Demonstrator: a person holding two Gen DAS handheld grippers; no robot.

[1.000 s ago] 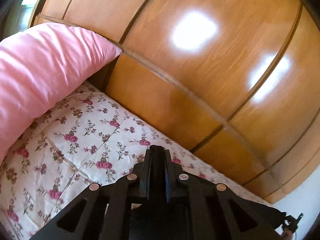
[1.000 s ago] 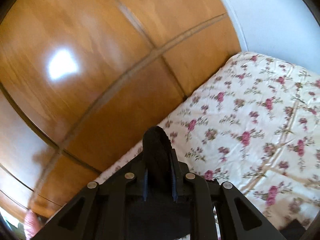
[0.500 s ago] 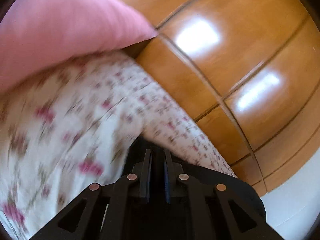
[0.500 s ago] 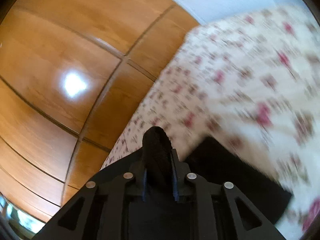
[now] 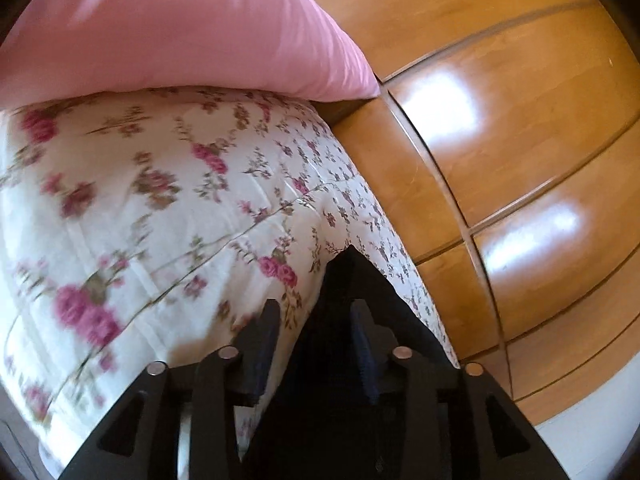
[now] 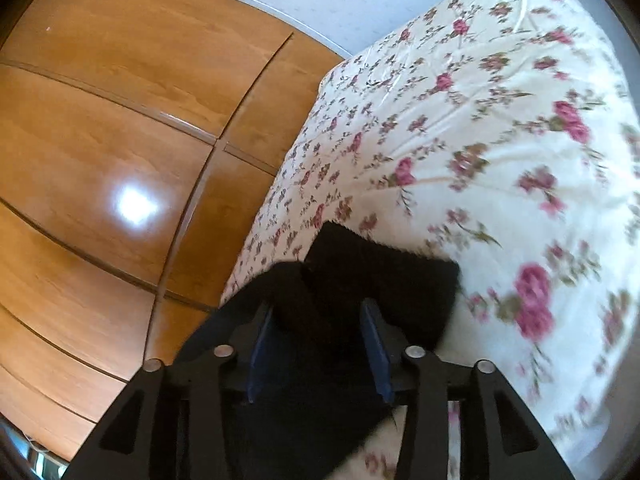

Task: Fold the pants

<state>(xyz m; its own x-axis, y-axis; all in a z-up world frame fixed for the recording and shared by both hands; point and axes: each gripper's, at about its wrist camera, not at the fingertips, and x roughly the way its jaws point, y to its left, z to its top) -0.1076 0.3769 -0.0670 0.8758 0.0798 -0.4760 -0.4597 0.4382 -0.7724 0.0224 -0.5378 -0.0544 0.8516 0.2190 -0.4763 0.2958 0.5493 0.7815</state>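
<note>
Release step of 1 fold. The black pants (image 5: 352,304) lie on the floral bedspread (image 5: 160,200) near its edge beside the wooden wardrobe (image 5: 500,140), with a pink pillow (image 5: 180,28) at the far left. The left gripper (image 5: 314,320) is opening, its 2 jaws apart with dark cloth between them, apparently no longer pinched. The right gripper (image 6: 318,316) is likewise opening over a bunched fold of the pants (image 6: 380,276), which sits loose between the jaws. Next move, as judged: withdraw both grippers clear without dragging cloth, then regrasp for a further fold.
</note>
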